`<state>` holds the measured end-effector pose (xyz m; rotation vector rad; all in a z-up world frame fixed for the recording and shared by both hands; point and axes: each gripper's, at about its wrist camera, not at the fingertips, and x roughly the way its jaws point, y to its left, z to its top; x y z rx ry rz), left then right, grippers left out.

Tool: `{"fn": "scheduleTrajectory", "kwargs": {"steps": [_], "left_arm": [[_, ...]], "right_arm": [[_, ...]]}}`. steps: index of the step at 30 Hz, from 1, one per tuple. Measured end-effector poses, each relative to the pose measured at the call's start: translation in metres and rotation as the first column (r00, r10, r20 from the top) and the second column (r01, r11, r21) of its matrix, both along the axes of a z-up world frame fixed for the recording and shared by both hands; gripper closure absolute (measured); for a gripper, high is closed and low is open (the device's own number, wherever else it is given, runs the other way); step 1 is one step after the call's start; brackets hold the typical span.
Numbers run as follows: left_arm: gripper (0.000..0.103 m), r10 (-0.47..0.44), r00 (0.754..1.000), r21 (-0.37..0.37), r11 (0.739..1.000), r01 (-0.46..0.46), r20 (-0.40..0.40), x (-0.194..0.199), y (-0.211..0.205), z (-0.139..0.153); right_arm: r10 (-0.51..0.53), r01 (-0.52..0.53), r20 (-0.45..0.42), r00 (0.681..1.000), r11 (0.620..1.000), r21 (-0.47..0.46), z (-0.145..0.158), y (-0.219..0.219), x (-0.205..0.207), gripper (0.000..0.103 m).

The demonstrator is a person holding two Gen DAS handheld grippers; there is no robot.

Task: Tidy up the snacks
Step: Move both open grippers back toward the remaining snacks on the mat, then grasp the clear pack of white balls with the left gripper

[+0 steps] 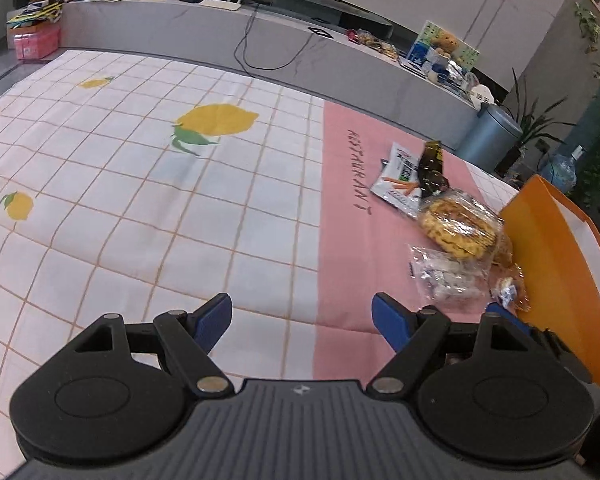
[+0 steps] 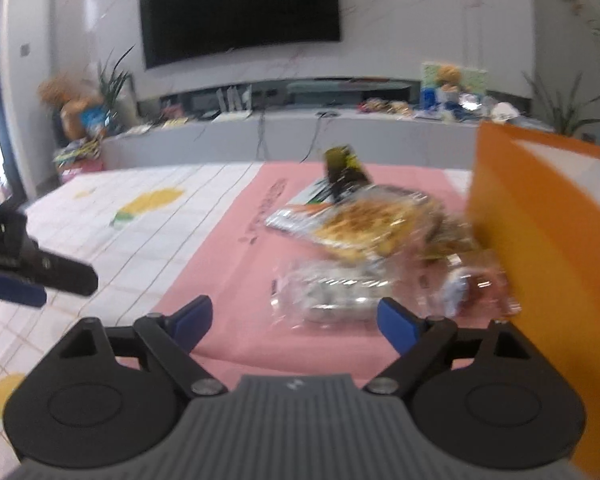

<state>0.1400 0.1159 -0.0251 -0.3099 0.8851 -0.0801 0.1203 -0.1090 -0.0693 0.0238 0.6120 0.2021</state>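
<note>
A heap of snacks lies on the pink strip of the tablecloth: a clear packet, a bag of yellow crackers, a white packet with carrot sticks and a dark green packet. An orange paper bag lies open at their right. My left gripper is open over the cloth, left of the heap, holding nothing. My right gripper is open just short of the clear packet, nothing between its pads. The right wrist view is blurred.
A white checked tablecloth with lemons covers the table. Behind it runs a grey cabinet with a router, cables and toys, under a wall screen. A grey bin and plants stand at the far right.
</note>
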Motion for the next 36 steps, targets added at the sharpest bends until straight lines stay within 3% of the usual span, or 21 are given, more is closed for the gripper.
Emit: {"fn": "scheduleTrajectory", "kwargs": {"steps": [6,15,23,28,36], "left_arm": [[0.01,0.02,0.999,-0.021,1.0,-0.021,-0.03,0.001,0.014,-0.01],[0.01,-0.006,0.999,-0.039,0.999,0.004,-0.043,0.006,0.023,-0.017],[0.01,0.006,0.999,-0.043,0.999,-0.008,-0.053,0.005,0.025,-0.017],[0.01,-0.003,0.999,-0.047,0.999,0.001,-0.039,0.003,0.023,-0.011],[0.01,0.008,1.0,-0.048,0.999,-0.009,-0.015,-0.002,0.025,-0.002]], "right_arm": [[-0.046,0.045,-0.008,0.999,0.995,-0.095,-0.01,0.01,0.022,0.016],[-0.144,0.143,-0.067,0.987,0.989,-0.029,-0.006,-0.008,0.065,0.013],[-0.179,0.168,-0.129,0.975,0.982,-0.091,-0.012,0.004,0.098,0.008],[-0.141,0.118,-0.141,0.98,0.98,-0.16,-0.016,0.015,0.089,0.008],[-0.08,0.063,-0.209,0.975,0.994,-0.084,-0.005,0.007,0.062,0.008]]}}
